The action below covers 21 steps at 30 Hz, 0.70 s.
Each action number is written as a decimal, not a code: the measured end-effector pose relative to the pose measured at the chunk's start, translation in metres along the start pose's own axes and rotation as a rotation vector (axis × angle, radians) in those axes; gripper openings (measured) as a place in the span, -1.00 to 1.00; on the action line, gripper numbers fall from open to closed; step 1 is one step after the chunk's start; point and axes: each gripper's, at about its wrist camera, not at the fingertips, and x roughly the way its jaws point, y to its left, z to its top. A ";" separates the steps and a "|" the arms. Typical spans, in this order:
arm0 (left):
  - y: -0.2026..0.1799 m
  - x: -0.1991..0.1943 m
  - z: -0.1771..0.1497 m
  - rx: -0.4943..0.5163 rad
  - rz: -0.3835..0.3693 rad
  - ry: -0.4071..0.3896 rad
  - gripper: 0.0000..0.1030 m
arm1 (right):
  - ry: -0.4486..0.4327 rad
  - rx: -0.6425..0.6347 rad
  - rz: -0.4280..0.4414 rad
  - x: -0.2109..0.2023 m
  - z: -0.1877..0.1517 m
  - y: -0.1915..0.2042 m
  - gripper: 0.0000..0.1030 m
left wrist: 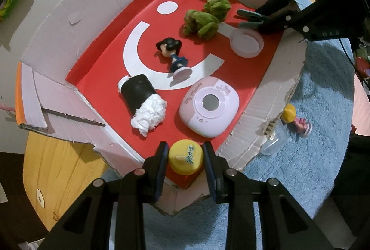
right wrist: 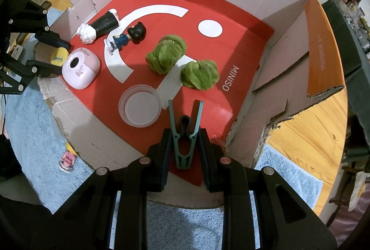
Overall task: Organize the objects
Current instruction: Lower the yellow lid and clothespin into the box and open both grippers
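Left wrist view: left tool (left wrist: 186, 158) clamped on a yellow cap (left wrist: 185, 159), held over the near corner of the cardboard box (left wrist: 261, 106). On the red box floor lie a pink device (left wrist: 209, 108), black-and-white roll (left wrist: 142, 103), figurine (left wrist: 173, 54), two green pompoms (left wrist: 207, 17) and a clear lid (left wrist: 246, 41).

Right wrist view: right tool (right wrist: 185, 142) closed on a teal clothespin (right wrist: 185, 134) above the box floor, just beside the clear lid.
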 end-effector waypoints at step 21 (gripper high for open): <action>0.016 -0.018 -0.008 -0.022 0.003 -0.003 -0.24 | 0.010 -0.011 -0.005 -0.004 -0.001 0.005 -0.55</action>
